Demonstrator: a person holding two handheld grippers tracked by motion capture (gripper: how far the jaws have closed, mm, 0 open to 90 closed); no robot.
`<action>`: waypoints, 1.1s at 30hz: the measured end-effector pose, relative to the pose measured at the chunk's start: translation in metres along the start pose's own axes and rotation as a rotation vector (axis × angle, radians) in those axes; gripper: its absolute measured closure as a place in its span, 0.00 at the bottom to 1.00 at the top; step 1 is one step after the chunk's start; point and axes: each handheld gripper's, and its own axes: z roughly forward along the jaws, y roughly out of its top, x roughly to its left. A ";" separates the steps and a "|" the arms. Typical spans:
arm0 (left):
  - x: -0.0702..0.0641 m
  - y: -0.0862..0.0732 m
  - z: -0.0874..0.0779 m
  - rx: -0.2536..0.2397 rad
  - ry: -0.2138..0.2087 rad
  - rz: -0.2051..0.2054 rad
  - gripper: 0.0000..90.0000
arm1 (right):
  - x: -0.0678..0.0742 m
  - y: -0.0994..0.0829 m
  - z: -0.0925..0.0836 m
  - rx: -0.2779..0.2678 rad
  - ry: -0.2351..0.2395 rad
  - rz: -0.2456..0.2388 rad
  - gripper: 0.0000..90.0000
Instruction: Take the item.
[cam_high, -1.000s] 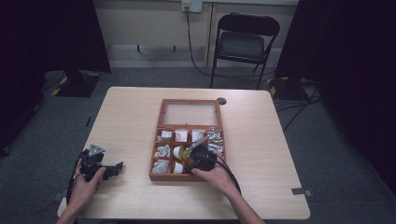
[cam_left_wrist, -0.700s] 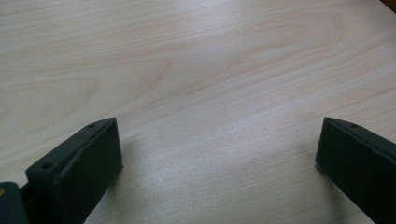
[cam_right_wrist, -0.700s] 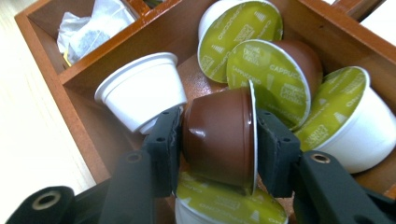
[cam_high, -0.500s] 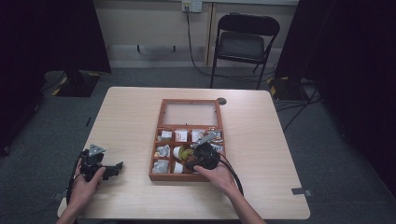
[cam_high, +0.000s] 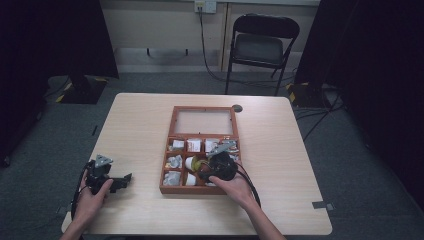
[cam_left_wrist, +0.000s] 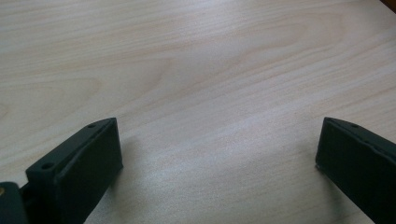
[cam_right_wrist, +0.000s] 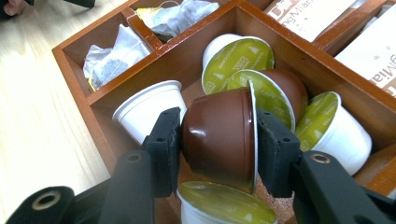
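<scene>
one pale wooden table (cam_high: 150, 125) bears everything; from the box, bare wood runs to its 9 o'clock and 3 o'clock edges, and a narrower strip lies along the near edge. one dark folding chair (cam_high: 260, 45) stands beyond the far edge at 12 o'clock.

one reddish wooden box (cam_high: 204, 111), partitioned, sits at table centre; its far half is a single bare section under a frame, its near half a grid of small compartments. in the right gripper view the box wall (cam_right_wrist: 299, 51) separates the capsule compartment from paper packets (cam_right_wrist: 308, 14) at 1 o'clock, printed with partly cut-off letters reading "ngmia"; two crumpled tea-bag sachets (cam_right_wrist: 112, 56) lie in compartments at 10 and 11 o'clock.

two grippers. left gripper (cam_high: 107, 181), at 8 o'clock of the box and well apart from it, rests near the table's left edge; its jaws are spread wide over bare wood (cam_left_wrist: 210, 93), nothing between them. right gripper (cam_right_wrist: 218, 149) is over the middle compartment, pinching one brown capsule (cam_right_wrist: 217, 135) by its sides, green foil lid on edge.

six capsules counted in that compartment: the held brown one, one more brown, four white (cam_right_wrist: 149, 107). green lids carry small print, too fine to read.
</scene>
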 end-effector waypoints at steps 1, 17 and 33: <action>0.000 0.000 0.000 0.000 0.000 0.000 0.00 | 0.000 0.000 0.000 0.000 0.000 0.000 0.61; 0.000 0.000 0.000 0.001 0.001 0.000 0.00 | -0.002 0.004 -0.016 -0.078 0.006 0.003 0.61; 0.000 0.000 0.000 0.001 0.001 0.001 0.00 | -0.001 0.007 -0.029 -0.131 0.002 -0.001 0.61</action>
